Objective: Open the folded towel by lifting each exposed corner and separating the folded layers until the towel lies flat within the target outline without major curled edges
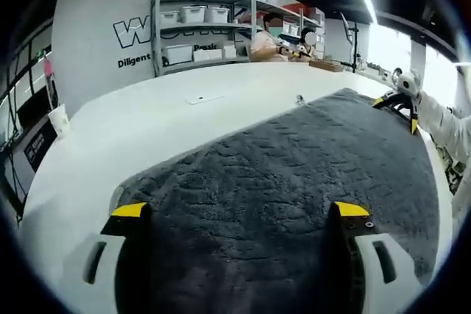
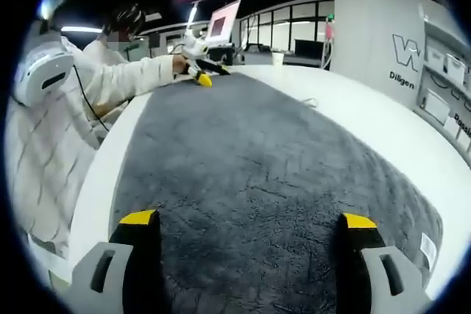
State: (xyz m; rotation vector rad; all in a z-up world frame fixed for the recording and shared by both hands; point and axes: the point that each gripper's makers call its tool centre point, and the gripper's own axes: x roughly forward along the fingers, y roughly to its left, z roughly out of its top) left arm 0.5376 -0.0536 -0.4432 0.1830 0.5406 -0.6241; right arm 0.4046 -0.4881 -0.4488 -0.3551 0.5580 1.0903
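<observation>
A dark grey towel [image 1: 294,174] lies spread out on the white table [image 1: 132,130], with no folded layer showing. In the left gripper view, my left gripper [image 1: 241,211] stands open over the towel's near edge, jaws wide apart with nothing between them. My right gripper [image 1: 401,101] sits at the towel's far right corner. In the right gripper view, the towel [image 2: 250,152] runs away from me, a white label [image 2: 428,248] at its right edge. My right gripper [image 2: 248,218] is open above it. The left gripper [image 2: 199,71] is at the far corner, held by a hand.
A white-sleeved arm [image 2: 125,75] and body stand along the table's left side. A paper cup [image 1: 59,119] sits at the table's left edge, and small items [image 1: 204,98] lie beyond the towel. Shelves with bins [image 1: 199,27] and seated people are behind.
</observation>
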